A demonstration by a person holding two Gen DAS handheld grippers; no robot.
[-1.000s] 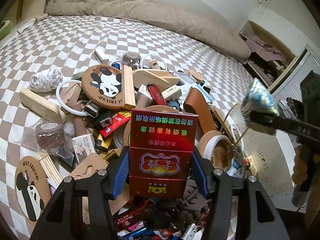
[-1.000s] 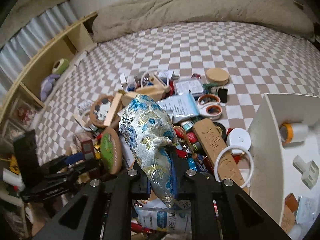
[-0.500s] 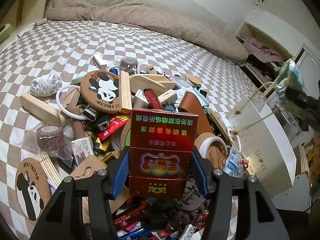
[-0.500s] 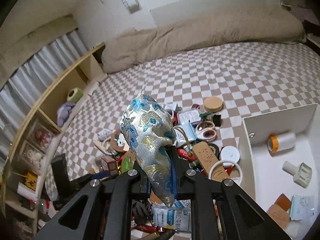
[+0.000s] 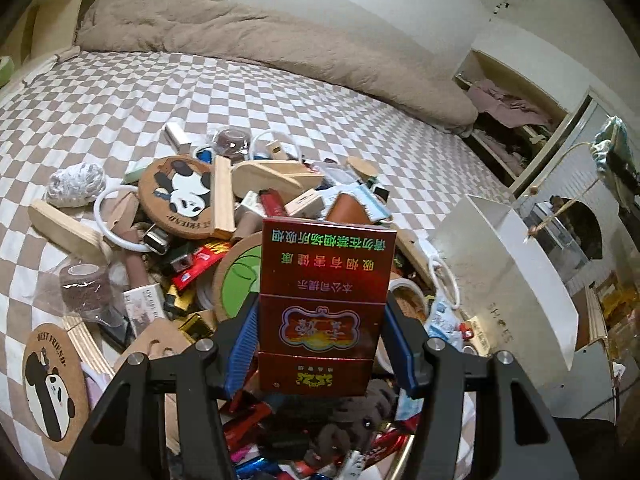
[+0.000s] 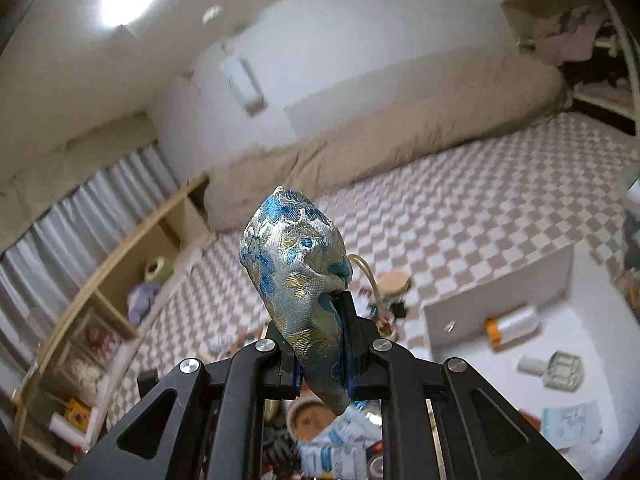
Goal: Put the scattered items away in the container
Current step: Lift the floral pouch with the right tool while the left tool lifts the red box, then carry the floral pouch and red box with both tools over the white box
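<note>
Right gripper (image 6: 322,364) clamped tight on brocade pouch (image 6: 298,276), raised above white container (image 6: 576,344) at 4 o'clock. Left gripper (image 5: 320,344) pinches red cigarette box (image 5: 324,308) over clutter pile (image 5: 224,216). Carry pouch past container's near wall, release low; 2 cords dangle, may snag rim. Room inside.

Heaped on the bed (image 5: 120,92): clutter pile (image 5: 240,240), with container (image 5: 512,280) just to its right. In the container (image 6: 520,380): tape roll (image 6: 508,326) near the back wall, small bottle (image 6: 552,368) in front of it. Held upright over the pile's near edge: cigarette box (image 5: 324,308). Raised high at the right, above the container: pouch (image 5: 610,144). Behind everything, along the wall: rolled duvet (image 5: 280,44).
</note>
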